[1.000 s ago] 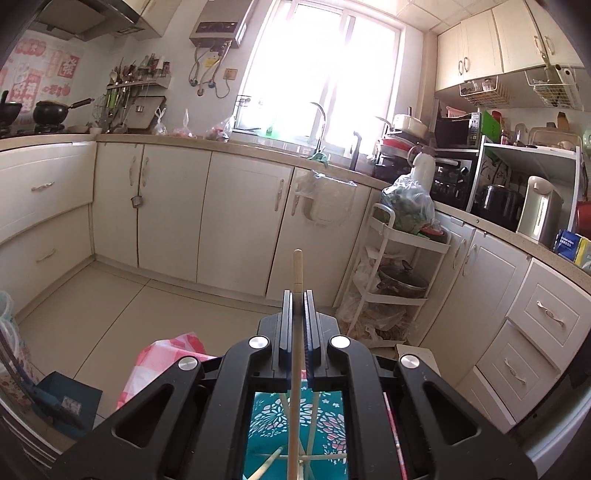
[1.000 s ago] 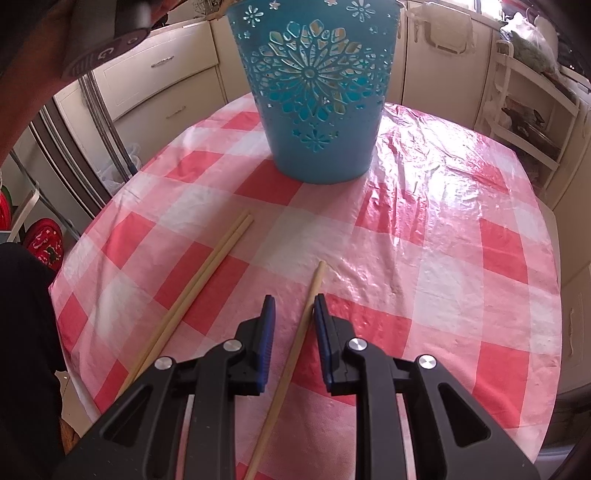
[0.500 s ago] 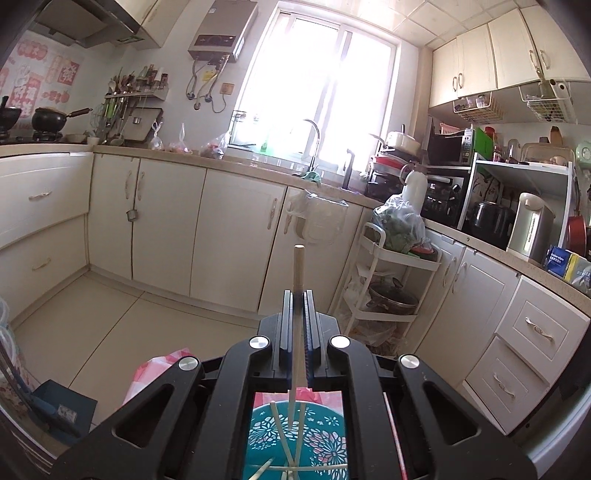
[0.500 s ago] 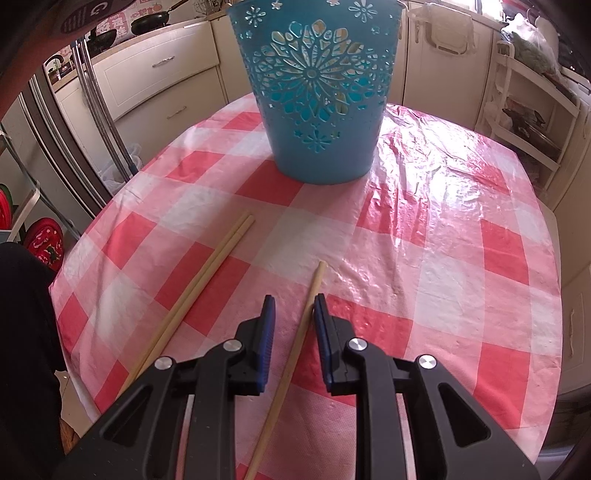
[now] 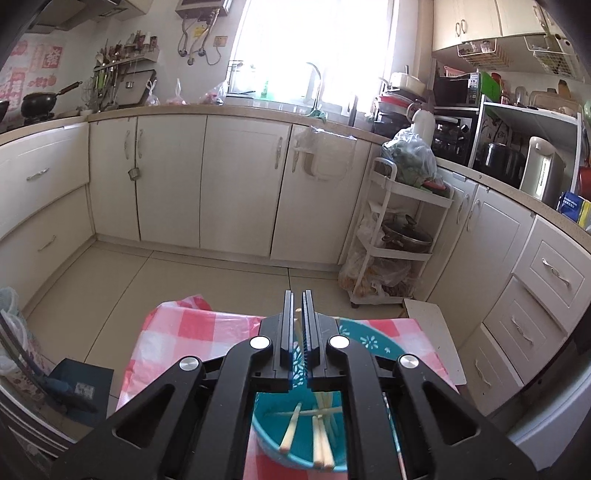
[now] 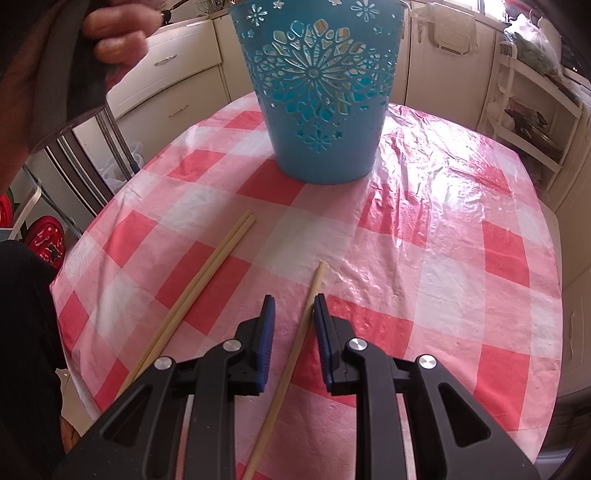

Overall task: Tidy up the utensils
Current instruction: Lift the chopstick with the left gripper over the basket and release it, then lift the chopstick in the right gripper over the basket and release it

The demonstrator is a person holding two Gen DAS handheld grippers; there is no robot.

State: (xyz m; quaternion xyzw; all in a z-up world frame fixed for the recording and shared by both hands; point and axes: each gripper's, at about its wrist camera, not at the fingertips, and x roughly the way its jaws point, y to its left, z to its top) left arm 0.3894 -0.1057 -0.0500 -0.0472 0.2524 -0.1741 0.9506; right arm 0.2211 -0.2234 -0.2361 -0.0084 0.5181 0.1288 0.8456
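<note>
In the left wrist view my left gripper (image 5: 297,295) hangs over the teal cut-out bucket (image 5: 365,339), shut on a wooden chopstick (image 5: 297,321) whose top end sits just inside the fingertips. Several chopsticks (image 5: 321,439) lie inside the bucket. In the right wrist view my right gripper (image 6: 293,299) stands open low over the pink checked tablecloth (image 6: 443,258), straddling a single chopstick (image 6: 316,280) that runs close along the right finger. A pair of chopsticks (image 6: 207,280) lies to its left. The bucket (image 6: 317,110) stands behind them.
A hand (image 6: 114,33) shows at the upper left of the right wrist view, and a dark-clad body (image 6: 22,332) fills the left edge. Beyond the table are cream cabinets (image 5: 240,177), a white trolley (image 5: 399,236) and a blue box (image 5: 77,387) on the floor.
The left gripper has dipped toward the bucket, and the chopstick that stuck out far past its fingertips now ends between them. The right gripper and table chopsticks have not moved.
</note>
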